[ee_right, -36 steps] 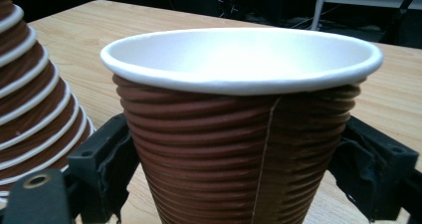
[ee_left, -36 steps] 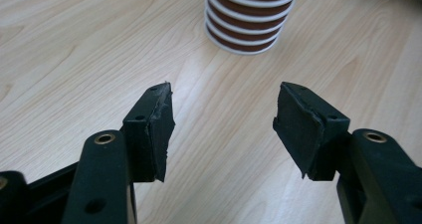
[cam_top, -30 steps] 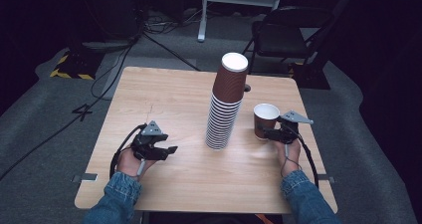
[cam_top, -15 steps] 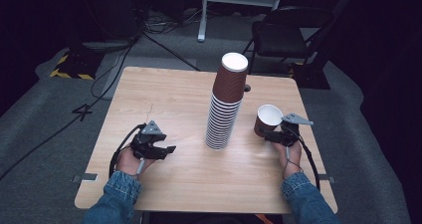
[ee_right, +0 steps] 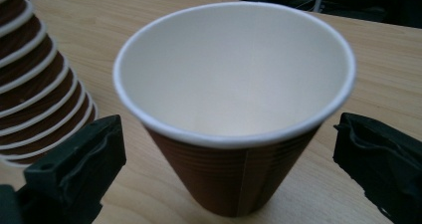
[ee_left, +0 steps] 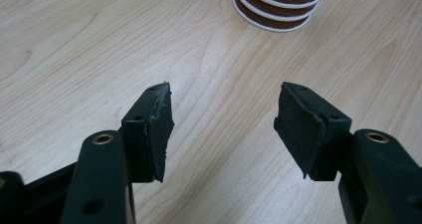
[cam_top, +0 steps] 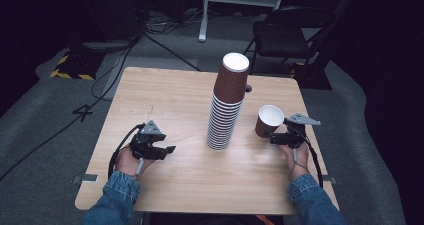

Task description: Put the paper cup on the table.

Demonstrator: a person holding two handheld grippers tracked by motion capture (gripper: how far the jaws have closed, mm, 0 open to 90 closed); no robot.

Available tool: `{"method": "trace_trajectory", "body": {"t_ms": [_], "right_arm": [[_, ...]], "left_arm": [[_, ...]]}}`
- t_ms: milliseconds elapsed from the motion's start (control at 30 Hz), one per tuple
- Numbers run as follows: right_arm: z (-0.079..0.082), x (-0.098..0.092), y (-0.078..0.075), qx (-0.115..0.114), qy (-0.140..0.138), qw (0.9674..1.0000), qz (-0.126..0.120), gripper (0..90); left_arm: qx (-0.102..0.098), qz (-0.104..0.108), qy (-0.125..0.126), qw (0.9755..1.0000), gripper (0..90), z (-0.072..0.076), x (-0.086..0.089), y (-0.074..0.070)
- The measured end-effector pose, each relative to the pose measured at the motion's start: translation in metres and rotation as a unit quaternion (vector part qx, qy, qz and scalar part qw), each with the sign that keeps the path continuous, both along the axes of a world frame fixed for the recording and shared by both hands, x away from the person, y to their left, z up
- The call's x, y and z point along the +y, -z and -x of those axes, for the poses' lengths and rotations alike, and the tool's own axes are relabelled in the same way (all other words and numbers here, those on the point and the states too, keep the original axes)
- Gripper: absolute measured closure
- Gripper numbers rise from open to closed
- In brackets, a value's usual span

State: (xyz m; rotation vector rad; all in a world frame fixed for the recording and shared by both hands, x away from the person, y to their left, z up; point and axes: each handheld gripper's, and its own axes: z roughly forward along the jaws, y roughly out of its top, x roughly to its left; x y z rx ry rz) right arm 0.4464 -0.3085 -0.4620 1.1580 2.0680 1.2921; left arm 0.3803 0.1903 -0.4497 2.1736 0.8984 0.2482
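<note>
A tall stack of brown paper cups (cam_top: 227, 105) stands upside down in the middle of the wooden table (cam_top: 175, 95); its lowest rims show in the left gripper view (ee_left: 278, 5) and its side in the right gripper view (ee_right: 30, 84). A single brown cup (cam_top: 269, 121) with a white inside stands mouth up to the stack's right. My right gripper (cam_top: 271, 134) has just been opening its jaws; the cup (ee_right: 234, 109) sits between them, and both pads stand clear of its wall. My left gripper (cam_top: 167, 150) rests low over the table at the left, open (ee_left: 224, 119) and holding nothing.
A dark folding chair (cam_top: 290, 35) and cables (cam_top: 150, 30) lie on the floor beyond the table's far edge. Bare wood stretches between the two hands in front of the stack.
The right gripper's jaws have spread away from the single cup, which now stands free on the table. The left hand and the stack have not moved.
</note>
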Motion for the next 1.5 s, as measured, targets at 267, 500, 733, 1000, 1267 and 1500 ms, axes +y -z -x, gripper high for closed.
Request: {"method": "trace_trajectory", "body": {"t_ms": [267,500,733,1000,1267,1500], "right_arm": [[0.03,-0.028,-0.023,0.039,-0.036,0.9985,0.017,0.4],[0.054,-0.053,-0.018,0.066,-0.031,0.9952,0.066,0.3],[0.064,-0.082,0.008,0.095,0.008,0.9933,0.066,0.3],[0.066,-0.089,0.032,0.126,0.022,0.9891,0.073,0.0],[0.067,-0.079,0.044,0.104,0.032,0.9884,0.106,0.1],[0.067,-0.079,0.044,0.105,0.033,0.9884,0.105,0.0]], "left_arm": [[0.003,-0.008,-0.021,0.9997,38.5,0.006,0.024,0.003],[0.025,-0.037,-0.049,0.9978,37.4,0.006,0.038,0.013],[0.076,-0.052,-0.079,0.9926,35.5,-0.002,0.052,0.03],[0.067,-0.062,-0.081,0.9925,29.9,-0.006,0.054,0.037],[0.01,-0.067,-0.082,0.9943,0.0,-0.012,0.05,0.054],[-0.001,-0.057,-0.083,0.9949,0.0,-0.014,0.049,0.056]]}}
